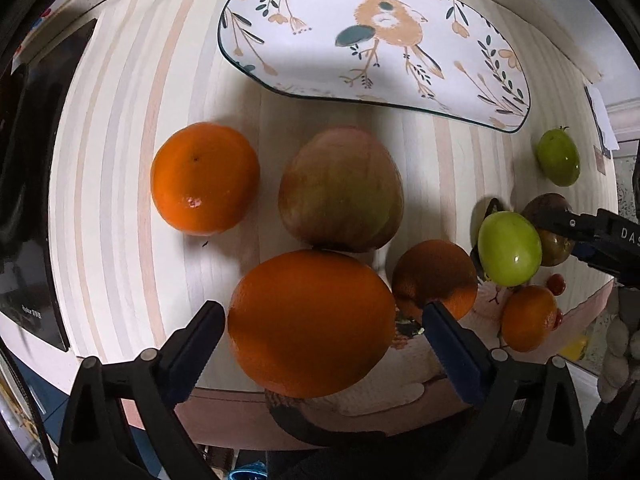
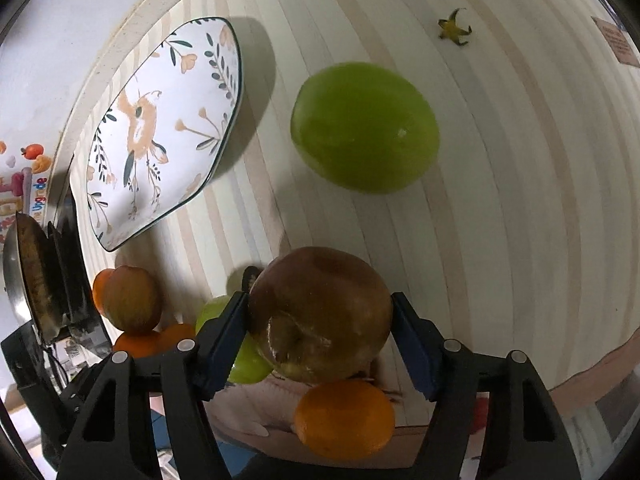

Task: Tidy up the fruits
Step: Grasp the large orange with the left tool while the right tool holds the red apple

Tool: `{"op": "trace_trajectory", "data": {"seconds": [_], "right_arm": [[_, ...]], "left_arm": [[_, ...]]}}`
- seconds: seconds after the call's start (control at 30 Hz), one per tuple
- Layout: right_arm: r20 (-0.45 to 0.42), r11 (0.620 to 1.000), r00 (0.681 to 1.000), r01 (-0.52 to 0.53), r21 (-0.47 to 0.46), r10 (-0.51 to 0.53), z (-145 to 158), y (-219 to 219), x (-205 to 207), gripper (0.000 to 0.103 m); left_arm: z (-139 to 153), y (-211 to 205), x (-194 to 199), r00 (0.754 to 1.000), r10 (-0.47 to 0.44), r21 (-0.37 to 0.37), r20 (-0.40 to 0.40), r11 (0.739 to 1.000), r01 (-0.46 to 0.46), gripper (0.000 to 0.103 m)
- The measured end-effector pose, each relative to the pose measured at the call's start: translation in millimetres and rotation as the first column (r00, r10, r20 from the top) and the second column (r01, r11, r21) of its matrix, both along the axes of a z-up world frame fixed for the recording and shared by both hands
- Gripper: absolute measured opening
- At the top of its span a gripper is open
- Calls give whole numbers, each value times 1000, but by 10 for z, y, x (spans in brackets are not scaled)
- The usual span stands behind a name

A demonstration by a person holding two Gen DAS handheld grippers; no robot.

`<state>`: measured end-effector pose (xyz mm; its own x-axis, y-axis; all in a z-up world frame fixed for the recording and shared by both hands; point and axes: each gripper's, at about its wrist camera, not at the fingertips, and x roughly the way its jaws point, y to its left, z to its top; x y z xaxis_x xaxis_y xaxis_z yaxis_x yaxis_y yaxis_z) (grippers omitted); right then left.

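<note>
I have the left gripper (image 1: 320, 344) spread wide around a large orange (image 1: 312, 322) at the near edge of the tabletop (image 1: 120, 200). Neither pad touches the peel; a gap shows on both sides. The fruit sits dead ahead between the fingers, roundish, so no axis favours one approach.

The right gripper (image 2: 320, 332) straddles a brownish-red fruit (image 2: 320, 312). The left pad touches its skin; the right pad shows a slim gap, so I cannot tell whether it is gripped yet. It lies at the near edge, beside a green fruit (image 2: 240, 344) and a small orange (image 2: 345, 418).

The bird-patterned plate (image 1: 280, 68) stands bare towards the far edge, beyond the fruit cluster. I judge it the likely destination. Both grippers point forward and down over the near edge.
</note>
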<state>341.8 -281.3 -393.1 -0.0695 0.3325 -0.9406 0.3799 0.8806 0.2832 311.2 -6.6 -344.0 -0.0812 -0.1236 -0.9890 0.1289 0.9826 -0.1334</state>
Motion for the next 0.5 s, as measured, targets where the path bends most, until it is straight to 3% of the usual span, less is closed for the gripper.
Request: {"op": "trace_trajectory", "data": {"seconds": [0.33,0.43,0.5], "right_arm": [[-1,998,998,-65,-1,65,-38,136,-27,73],[-16,998,998,-61,16,61,-87,138,-11,73],[-21,998,998,-60,23,60,-109,136,-4,72]], "left_arm": [[-92,-65,90,999,-12,7,43,1000,12,101],[-60,22,100,998,12,30,64,999,-14,80],[-80,67,160,999,23,21,38,1000,-23,80]]}}
